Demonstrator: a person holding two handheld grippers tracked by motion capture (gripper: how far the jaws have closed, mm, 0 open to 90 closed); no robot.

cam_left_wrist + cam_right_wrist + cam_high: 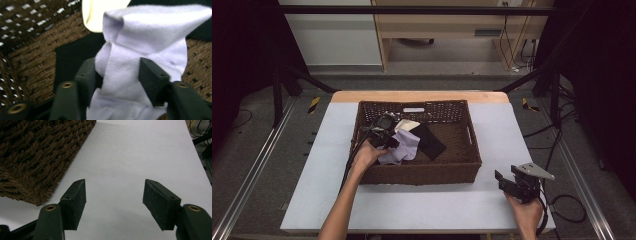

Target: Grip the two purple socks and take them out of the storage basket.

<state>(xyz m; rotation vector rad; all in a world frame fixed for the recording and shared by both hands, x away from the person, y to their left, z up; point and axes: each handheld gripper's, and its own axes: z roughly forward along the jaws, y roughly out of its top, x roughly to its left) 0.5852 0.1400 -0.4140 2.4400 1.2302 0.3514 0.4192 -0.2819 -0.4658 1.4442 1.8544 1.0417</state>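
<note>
The light purple cloth [140, 65] is soft and thin, with big folds in it. It is bunched up into a narrow strip where it runs between the two black jaws of the left gripper [117, 72], and it fans out wide past the jaw tips. The jaws stand on each side of the strip and squeeze it, so the left gripper is pinching the cloth. The cloth lies inside the brown woven basket [462, 165], at the left end where the left gripper [384, 135] reaches in.

The left gripper view shows the cloth up close. Just past the cloth's top fold sits a pale yellow cloth [100, 15]. Under the left jaw lies a black cloth [72, 57] on the woven floor of the basket [32, 62].

The high view shows the whole basket on the white table [412, 205]. There the purple cloth [404, 147] lies beside the black cloth [429, 140], with the pale yellow cloth [407, 125] just behind it.

The right gripper [517, 185] rests on the table, well apart from the cloths, off the basket's near right corner. The right gripper view shows its jaws spread wide [115, 195] with just bare table between them, and a corner of the basket [37, 157] off to the left of the left jaw
</note>
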